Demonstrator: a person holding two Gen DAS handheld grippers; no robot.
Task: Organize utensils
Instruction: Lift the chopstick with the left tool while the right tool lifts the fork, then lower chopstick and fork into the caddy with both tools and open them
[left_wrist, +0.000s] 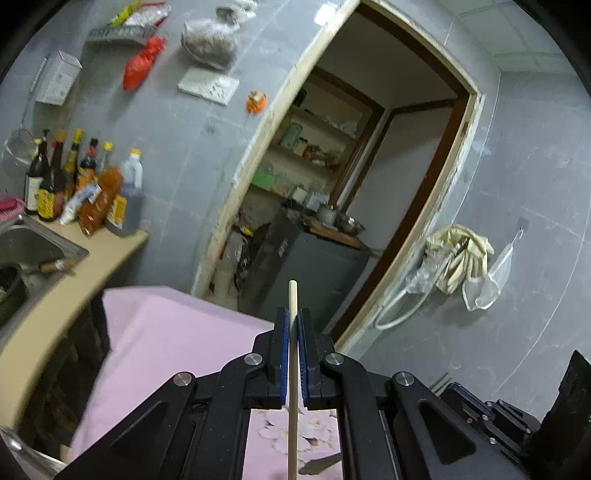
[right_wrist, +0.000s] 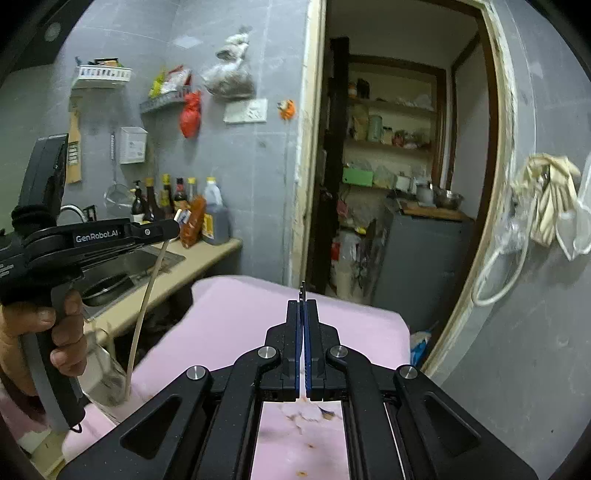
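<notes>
**Both grippers hold utensils above the pink desk**

The left gripper (left_wrist: 293, 321) has its jaws closed on a single pale wooden chopstick (left_wrist: 292, 369). The stick runs straight between the blue pads, its blunt end poking out beyond the fingertips and the rest passing back under the gripper. In the right wrist view the same chopstick (right_wrist: 142, 314) hangs from the left gripper (right_wrist: 173, 229) in a long curve, its lower end close to a clear glass jar (right_wrist: 107, 384) at the edge of the desk; whether it touches the jar cannot be told. A hand (right_wrist: 55, 332) wraps the left gripper's grey handle.

The right gripper (right_wrist: 303, 314) has its jaws pressed almost fully together on something thin and dark (right_wrist: 303, 290), whose tip shows just past the fingertips; what it is cannot be made out.

Below both grippers lies the desk (left_wrist: 177, 332), covered in pink cloth with a pale flower print. To the left are a beige counter (left_wrist: 74, 291) with a steel sink (left_wrist: 33, 243) and a row of sauce bottles (left_wrist: 74, 177) against the grey tiled wall. Ahead, an open doorway (right_wrist: 399, 166) shows pantry shelves.
</notes>
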